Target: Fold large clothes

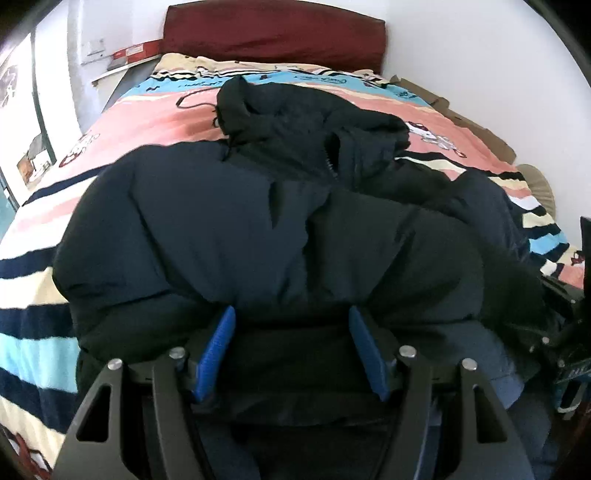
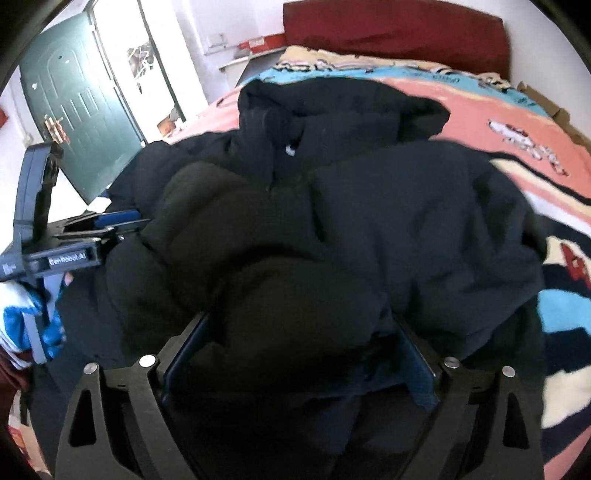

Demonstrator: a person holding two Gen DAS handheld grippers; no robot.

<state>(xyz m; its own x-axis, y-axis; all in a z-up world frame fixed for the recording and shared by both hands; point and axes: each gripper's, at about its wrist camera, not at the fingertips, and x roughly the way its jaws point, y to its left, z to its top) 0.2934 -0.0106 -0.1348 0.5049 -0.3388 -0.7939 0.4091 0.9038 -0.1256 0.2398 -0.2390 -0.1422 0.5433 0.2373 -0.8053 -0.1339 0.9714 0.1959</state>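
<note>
Left wrist view: a bulky dark navy padded jacket (image 1: 258, 206) lies heaped on a bed covered with a striped pink, cream, blue and navy cartoon bedspread (image 1: 155, 114), its hood or collar bunched toward the far end below the dark red padded headboard (image 1: 273, 33). The left gripper (image 1: 291, 317) sits at the jacket's near edge with its blue-padded fingers (image 1: 221, 343) spread wide; dark fabric fills the gap between them, but the pads are well apart and do not pinch it. At the far right edge part of the other tool shows.

Right wrist view: the right gripper (image 2: 299, 332) is likewise pushed into the near hem, its jaws standing wide, a puffy fold of the jacket (image 2: 369, 206) bulging between the fingers. To the left, the left gripper (image 2: 110, 225) reaches in from the side; from here I cannot tell its opening. A dark green door (image 2: 77, 99) stands beyond the bed on the far left.

The step in hand looks like taking hold of the near hem before a fold. The next move likely calls for both tools to close on a thin layer of hem, since the thick padding may slip out. No containers are visible.
</note>
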